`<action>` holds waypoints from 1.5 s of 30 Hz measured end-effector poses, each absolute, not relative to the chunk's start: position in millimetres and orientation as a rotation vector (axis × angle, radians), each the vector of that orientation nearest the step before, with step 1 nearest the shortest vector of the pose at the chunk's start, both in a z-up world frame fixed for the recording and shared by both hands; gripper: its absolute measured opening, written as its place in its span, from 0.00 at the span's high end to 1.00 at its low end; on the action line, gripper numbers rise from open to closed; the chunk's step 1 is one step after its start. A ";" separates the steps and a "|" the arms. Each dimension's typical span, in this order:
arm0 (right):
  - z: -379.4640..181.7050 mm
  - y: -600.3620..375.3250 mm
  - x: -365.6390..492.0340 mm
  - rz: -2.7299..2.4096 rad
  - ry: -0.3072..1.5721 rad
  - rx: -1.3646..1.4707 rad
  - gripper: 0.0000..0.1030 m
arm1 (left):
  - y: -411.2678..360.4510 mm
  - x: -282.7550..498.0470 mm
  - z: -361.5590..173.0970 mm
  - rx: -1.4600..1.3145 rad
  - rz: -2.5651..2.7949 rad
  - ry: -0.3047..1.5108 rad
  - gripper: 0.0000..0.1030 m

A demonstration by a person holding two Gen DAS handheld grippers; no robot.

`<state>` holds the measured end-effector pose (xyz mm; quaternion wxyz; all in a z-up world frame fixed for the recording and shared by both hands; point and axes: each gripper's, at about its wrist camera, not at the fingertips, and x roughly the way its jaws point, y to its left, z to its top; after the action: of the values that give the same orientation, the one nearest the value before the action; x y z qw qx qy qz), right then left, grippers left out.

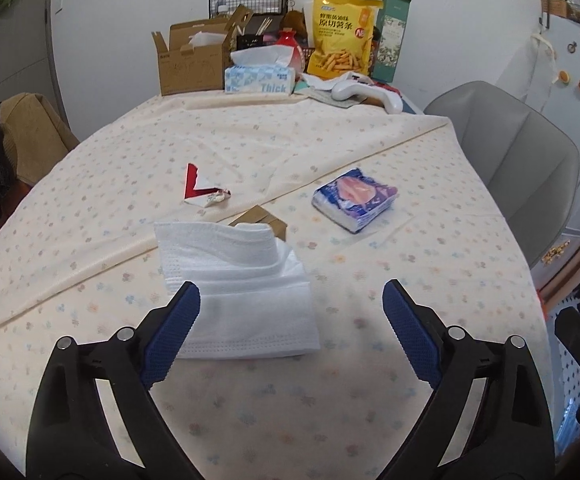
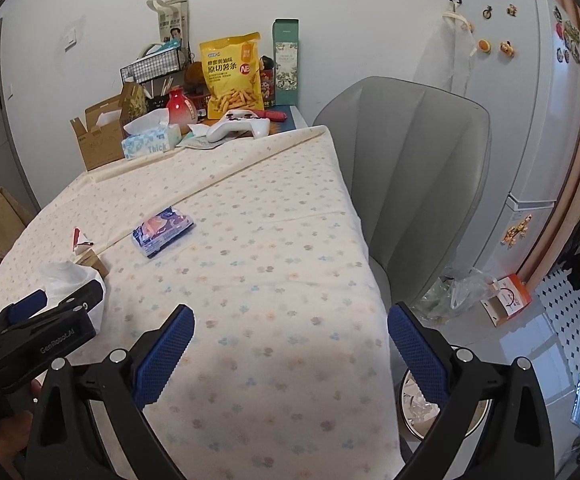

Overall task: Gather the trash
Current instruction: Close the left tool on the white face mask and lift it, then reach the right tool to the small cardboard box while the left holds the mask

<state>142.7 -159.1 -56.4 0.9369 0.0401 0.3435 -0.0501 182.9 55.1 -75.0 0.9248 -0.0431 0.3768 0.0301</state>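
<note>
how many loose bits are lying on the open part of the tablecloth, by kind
white face mask: 1
torn red and white wrapper: 1
small brown cardboard piece: 1
blue tissue pack: 1
total: 4

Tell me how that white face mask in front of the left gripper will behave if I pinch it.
The white face mask looks thin and folded over itself, so it is probably floppy and will drape. It seems very light, so it may slide on the tablecloth if nudged. The open left gripper should pinch the layers.
</note>
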 end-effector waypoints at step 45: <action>-26.2 -37.3 149.3 0.105 0.659 -0.051 0.09 | 164.8 153.8 -45.2 -0.196 0.238 0.695 0.95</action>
<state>149.3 -37.3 -26.2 0.9445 -0.0251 0.3235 0.0516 153.8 164.8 -45.2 0.9286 -0.0957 0.3392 0.1163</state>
